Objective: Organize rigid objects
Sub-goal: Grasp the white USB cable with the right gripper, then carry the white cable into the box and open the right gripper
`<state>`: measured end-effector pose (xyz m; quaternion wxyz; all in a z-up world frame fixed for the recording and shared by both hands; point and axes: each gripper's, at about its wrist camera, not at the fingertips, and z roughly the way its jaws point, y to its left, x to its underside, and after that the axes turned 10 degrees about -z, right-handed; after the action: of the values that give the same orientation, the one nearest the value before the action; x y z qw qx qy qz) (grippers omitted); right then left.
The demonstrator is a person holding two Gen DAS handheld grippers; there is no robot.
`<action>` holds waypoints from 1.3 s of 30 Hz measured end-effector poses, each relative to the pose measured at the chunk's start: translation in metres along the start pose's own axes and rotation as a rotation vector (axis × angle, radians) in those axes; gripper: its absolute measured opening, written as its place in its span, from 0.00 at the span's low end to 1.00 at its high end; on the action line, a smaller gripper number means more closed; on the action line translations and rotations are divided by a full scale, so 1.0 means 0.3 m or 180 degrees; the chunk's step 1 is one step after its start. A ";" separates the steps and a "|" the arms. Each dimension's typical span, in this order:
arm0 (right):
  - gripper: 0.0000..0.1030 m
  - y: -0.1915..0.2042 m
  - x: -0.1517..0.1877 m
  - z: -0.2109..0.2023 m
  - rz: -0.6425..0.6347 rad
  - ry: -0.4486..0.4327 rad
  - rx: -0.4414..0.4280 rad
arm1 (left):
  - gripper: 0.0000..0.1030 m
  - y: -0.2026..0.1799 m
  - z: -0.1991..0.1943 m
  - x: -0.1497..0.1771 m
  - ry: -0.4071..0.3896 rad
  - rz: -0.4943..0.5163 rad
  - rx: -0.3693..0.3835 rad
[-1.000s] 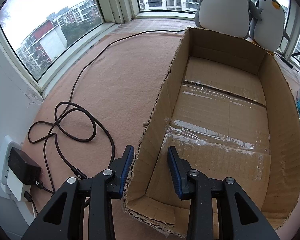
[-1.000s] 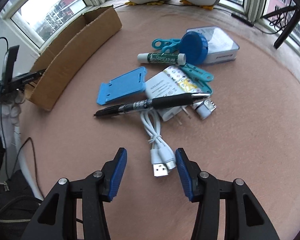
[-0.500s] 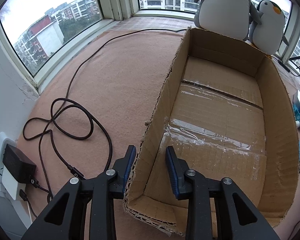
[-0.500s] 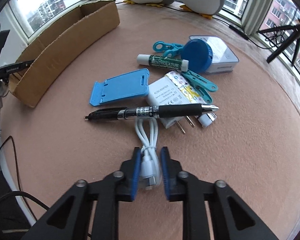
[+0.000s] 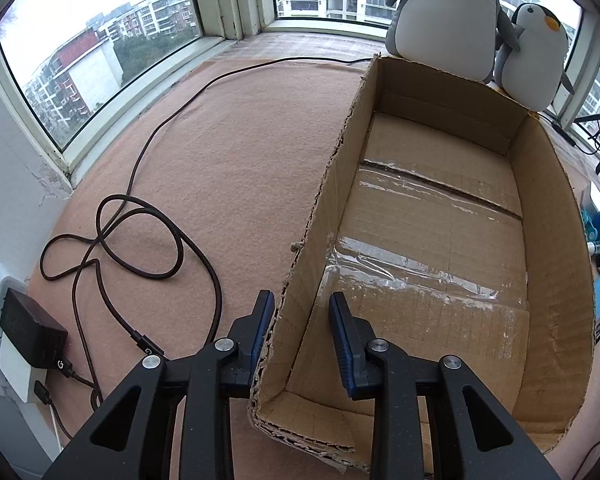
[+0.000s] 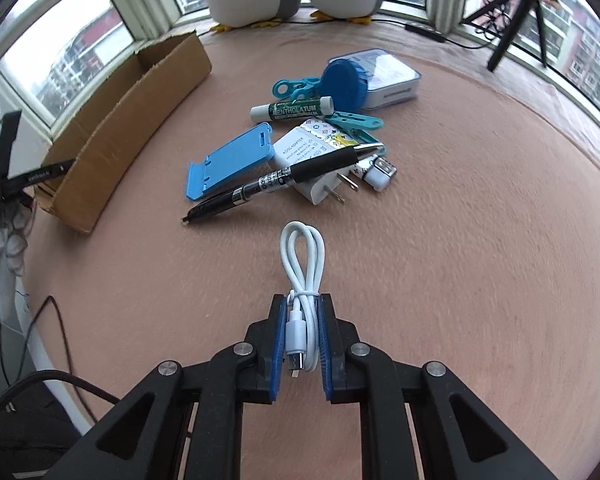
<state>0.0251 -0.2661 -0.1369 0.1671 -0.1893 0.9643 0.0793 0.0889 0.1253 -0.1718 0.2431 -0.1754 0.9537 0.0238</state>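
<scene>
White cable (image 6: 301,280), bundled in a loop, sits clamped between the blue pads of the right gripper (image 6: 300,336), its plug ends between the pads. Just beyond lie a black pen (image 6: 284,179), a white charger (image 6: 312,168), a blue phone stand (image 6: 232,160), a lip balm tube (image 6: 292,109) and a blue lid (image 6: 345,84). The left gripper (image 5: 300,328) pinches the near left wall of the cardboard box (image 5: 556,280), closed on it. 2 plush penguins (image 5: 532,56) stand behind the box.
</scene>
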 end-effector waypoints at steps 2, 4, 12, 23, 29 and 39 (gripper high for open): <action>0.13 0.004 0.002 -0.019 0.0068 -0.0033 -0.0019 | 0.30 0.000 0.000 0.001 -0.0002 0.0000 0.0005; 0.13 0.020 -0.009 -0.052 0.0111 -0.0131 -0.0069 | 0.30 0.000 0.000 0.003 -0.0005 0.0000 0.0005; 0.13 0.153 -0.163 -0.163 -0.0096 -0.0556 -0.0260 | 0.30 0.002 -0.002 0.006 -0.0018 -0.0005 0.0015; 0.13 0.430 -0.420 -0.097 -0.0522 -0.0722 -0.0510 | 0.30 -0.003 -0.003 0.007 -0.0030 -0.0003 -0.0009; 0.13 0.523 -0.513 -0.030 -0.0685 -0.0680 -0.0530 | 0.30 -0.005 -0.004 0.008 -0.0039 -0.0024 -0.0020; 0.13 0.604 -0.586 0.098 -0.0753 -0.0498 -0.0517 | 0.30 -0.007 -0.006 0.008 -0.0046 -0.0029 -0.0031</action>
<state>0.1163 -0.0343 -0.0863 0.2341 -0.3076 0.9098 0.1513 0.0867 0.1224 -0.1713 0.2492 -0.1807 0.9510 0.0286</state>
